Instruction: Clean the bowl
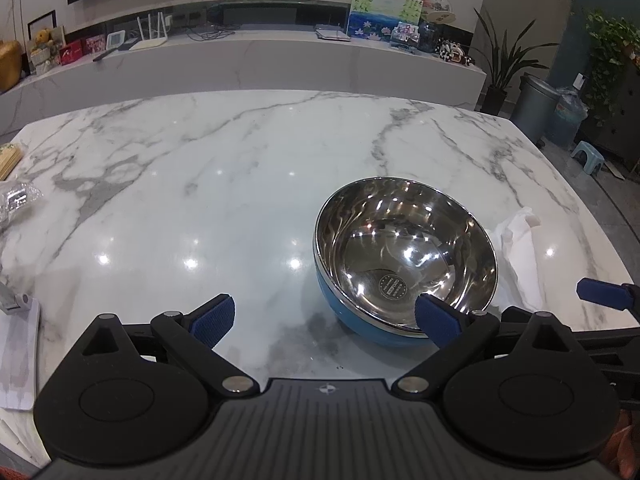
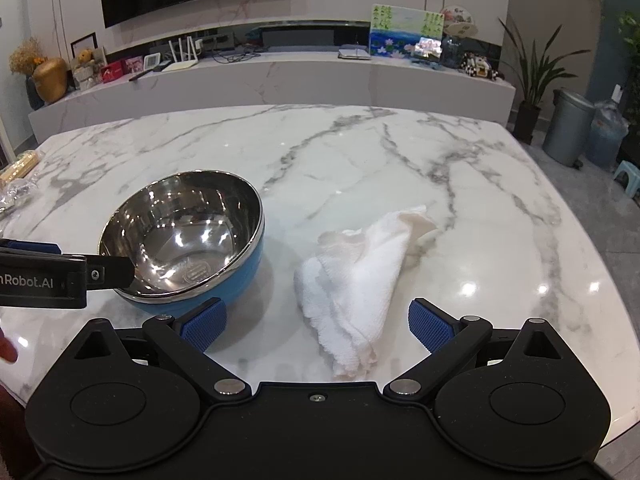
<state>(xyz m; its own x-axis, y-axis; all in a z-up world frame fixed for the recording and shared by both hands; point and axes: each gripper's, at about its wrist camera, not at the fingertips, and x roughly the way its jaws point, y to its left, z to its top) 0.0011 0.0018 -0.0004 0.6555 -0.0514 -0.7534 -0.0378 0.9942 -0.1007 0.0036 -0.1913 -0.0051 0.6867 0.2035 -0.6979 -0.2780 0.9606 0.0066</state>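
Two grippers over a white marble table [image 2: 360,152] w/ grey veins, glossy, ceiling lights reflected in it.

Bowl [image 1: 404,256]: round, polished steel inside, blue outer shell, thin steel rim. Sits upright on the tabletop. Interior is mirror-bright; a round stamped mark shows at the bottom centre. No residue can be made out inside, though reflections make it hard to judge.

Cloth [image 2: 356,276]: white, terry-textured, crumpled into a loose folded wedge, lying flat on the table just beside the bowl, not touching it as far as can be seen.

Left gripper [image 1: 324,320]: fingers spread wide, nothing between them. Its right-hand blue pad [image 1: 434,320] overlaps the bowl's near rim in the left wrist view; the right wrist view shows that fingertip over the rim, reaching into the bowl. Contact w/ the steel can't be told. The other pad [image 1: 214,320] is well off to the bowl's far side, over bare marble.

Right gripper [image 2: 316,324]: fingers also wide apart, holding nothing. The cloth's near end lies between them, approx. centred, pads not touching it. Left-hand pad [image 2: 204,324] sits just in front of the bowl's blue wall; the bowl is beyond and outside that finger.
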